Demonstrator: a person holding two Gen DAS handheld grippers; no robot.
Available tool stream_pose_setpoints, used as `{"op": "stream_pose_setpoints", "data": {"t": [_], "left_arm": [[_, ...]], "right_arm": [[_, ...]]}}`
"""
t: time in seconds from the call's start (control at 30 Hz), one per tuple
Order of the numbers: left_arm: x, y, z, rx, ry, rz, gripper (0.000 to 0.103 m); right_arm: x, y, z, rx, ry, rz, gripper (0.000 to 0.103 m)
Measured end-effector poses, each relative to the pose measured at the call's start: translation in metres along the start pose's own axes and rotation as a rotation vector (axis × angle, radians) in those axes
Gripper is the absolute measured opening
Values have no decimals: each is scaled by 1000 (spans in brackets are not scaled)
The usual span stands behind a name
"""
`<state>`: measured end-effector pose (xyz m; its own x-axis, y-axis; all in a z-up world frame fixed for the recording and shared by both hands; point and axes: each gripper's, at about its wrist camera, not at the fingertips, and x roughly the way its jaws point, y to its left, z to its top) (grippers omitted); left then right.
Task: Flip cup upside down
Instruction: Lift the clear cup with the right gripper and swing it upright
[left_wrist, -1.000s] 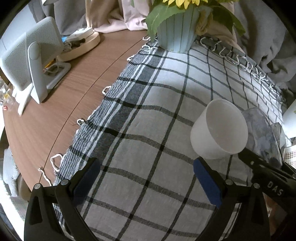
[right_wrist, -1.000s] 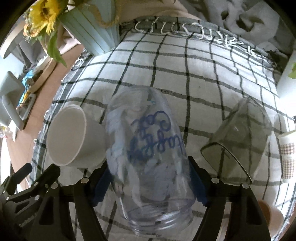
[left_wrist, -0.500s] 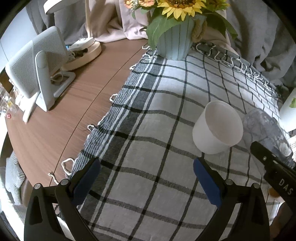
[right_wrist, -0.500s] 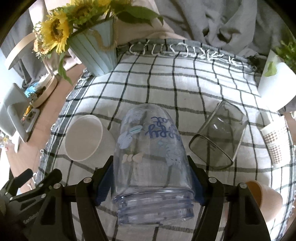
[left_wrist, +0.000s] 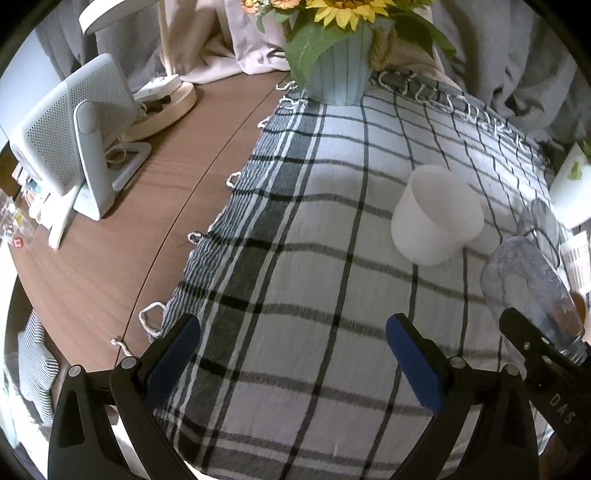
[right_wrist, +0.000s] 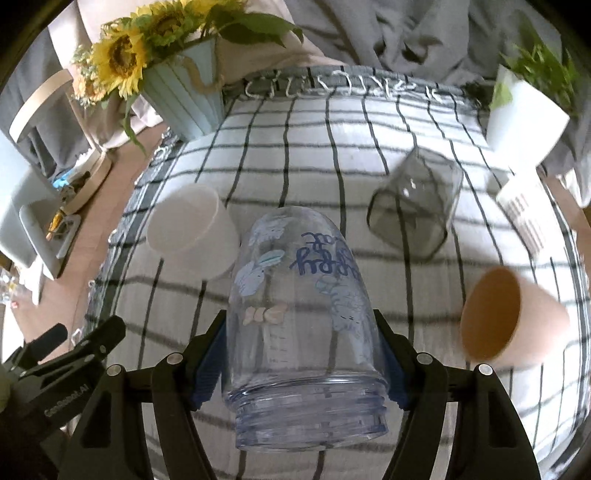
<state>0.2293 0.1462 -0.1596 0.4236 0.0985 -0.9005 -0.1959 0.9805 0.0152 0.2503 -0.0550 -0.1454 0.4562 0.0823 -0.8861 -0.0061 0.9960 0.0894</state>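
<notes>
My right gripper (right_wrist: 301, 363) is shut on a clear plastic cup with blue writing (right_wrist: 301, 317), held above the checked cloth with its threaded mouth toward the camera and its base pointing away. The same cup shows at the right edge of the left wrist view (left_wrist: 532, 291). My left gripper (left_wrist: 291, 354) is open and empty over the cloth's near left part. A white cup (left_wrist: 436, 214) lies on its side beyond it; it also shows in the right wrist view (right_wrist: 194, 229).
A smoky glass tumbler (right_wrist: 413, 203) and a tan cup (right_wrist: 506, 314) lie on their sides on the checked cloth (left_wrist: 295, 229). A sunflower pot (left_wrist: 338, 70) stands at the far edge. A white planter (right_wrist: 524, 118), paper cup (right_wrist: 524, 214) and fan (left_wrist: 74, 144) stand around.
My right gripper has lifted the clear cup and pulled back, so more of the table shows. My left gripper has also drawn back and up from the white cup.
</notes>
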Motion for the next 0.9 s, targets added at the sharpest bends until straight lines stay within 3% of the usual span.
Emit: {"op": "stream_pose_setpoints", "data": {"t": [0.43, 0.9], "left_arm": [[-6, 12, -21, 47, 28, 5, 102], [-22, 20, -36, -11, 33, 55, 102]], "right_arm": [[3, 12, -38, 20, 81, 7, 71], [14, 12, -57, 20, 173, 92, 72]]}}
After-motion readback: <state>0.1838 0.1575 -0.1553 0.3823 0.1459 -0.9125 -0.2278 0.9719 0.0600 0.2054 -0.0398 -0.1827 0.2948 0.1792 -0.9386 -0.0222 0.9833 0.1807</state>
